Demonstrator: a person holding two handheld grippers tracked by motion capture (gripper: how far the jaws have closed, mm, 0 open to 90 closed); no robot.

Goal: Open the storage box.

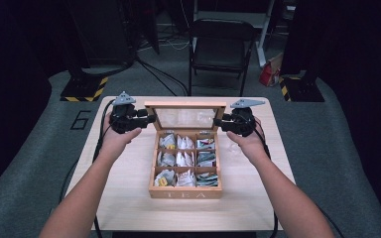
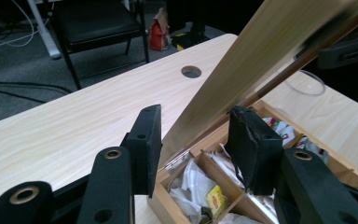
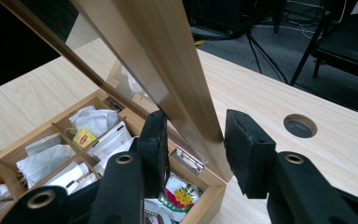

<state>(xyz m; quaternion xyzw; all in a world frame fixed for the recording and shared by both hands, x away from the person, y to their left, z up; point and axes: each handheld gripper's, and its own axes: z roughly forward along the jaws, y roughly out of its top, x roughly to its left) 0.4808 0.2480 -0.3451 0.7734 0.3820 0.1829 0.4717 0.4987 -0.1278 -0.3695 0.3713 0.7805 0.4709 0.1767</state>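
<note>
A wooden tea box (image 1: 185,191) sits mid-table, its glass-paned lid (image 1: 185,118) raised upright. The left gripper (image 1: 146,119) and right gripper (image 1: 220,121) straddle the lid's side edges, jaws apart, not clamped. The hinged lid looks stiff and light but its pane fragile; the wooden frame seems the safest hold.

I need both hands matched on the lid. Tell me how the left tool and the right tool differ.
The left tool is at the lid's left edge, the right tool at its right edge. In its own view, the left tool has its jaws wider apart than the right tool. Shared: both are open, straddle the raised lid's edge without clamping it, and sit above the tea box.
</note>
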